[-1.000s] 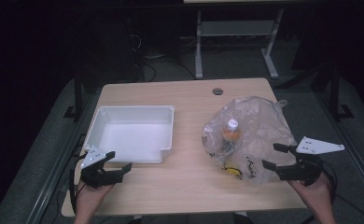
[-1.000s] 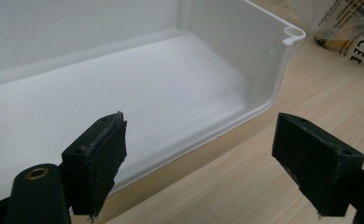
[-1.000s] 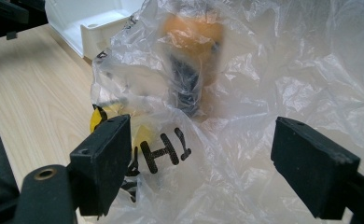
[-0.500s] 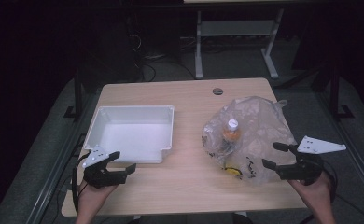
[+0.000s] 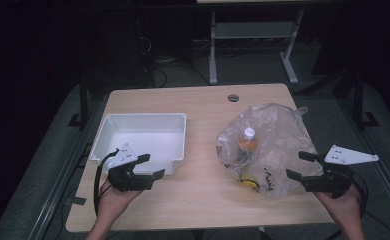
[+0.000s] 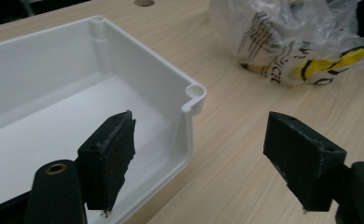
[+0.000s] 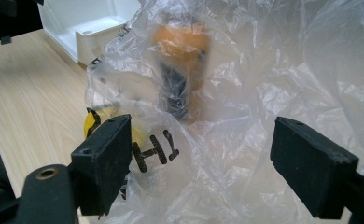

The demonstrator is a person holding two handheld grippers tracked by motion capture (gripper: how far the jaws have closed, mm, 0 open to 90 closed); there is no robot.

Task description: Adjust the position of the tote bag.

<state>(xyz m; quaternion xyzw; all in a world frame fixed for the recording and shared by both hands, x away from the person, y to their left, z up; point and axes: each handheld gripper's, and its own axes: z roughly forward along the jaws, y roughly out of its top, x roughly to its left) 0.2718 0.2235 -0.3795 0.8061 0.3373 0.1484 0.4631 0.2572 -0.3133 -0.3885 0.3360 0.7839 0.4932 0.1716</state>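
A crumpled clear plastic bag (image 5: 273, 145) with black and yellow print lies on the right half of the wooden table (image 5: 208, 110). Inside it stands a bottle (image 5: 247, 140) with a white cap and orange contents, blurred in the right gripper view (image 7: 182, 60). An empty white tray (image 5: 143, 137) sits on the left. My left gripper (image 5: 150, 166) is open at the tray's near right corner (image 6: 194, 93), one jaw over the tray, one over bare wood. My right gripper (image 5: 300, 166) is open, its jaws against the bag's (image 7: 227, 140) near right side.
A round cable hole (image 5: 233, 97) marks the table's far edge. Beyond the table stands a metal frame (image 5: 253, 40) on a dark floor with cables. Bare wood lies between the tray and the bag, and along the near edge.
My left gripper has moved right and slightly forward along the tray's near edge toward its corner. The right gripper and the bag have stayed put.
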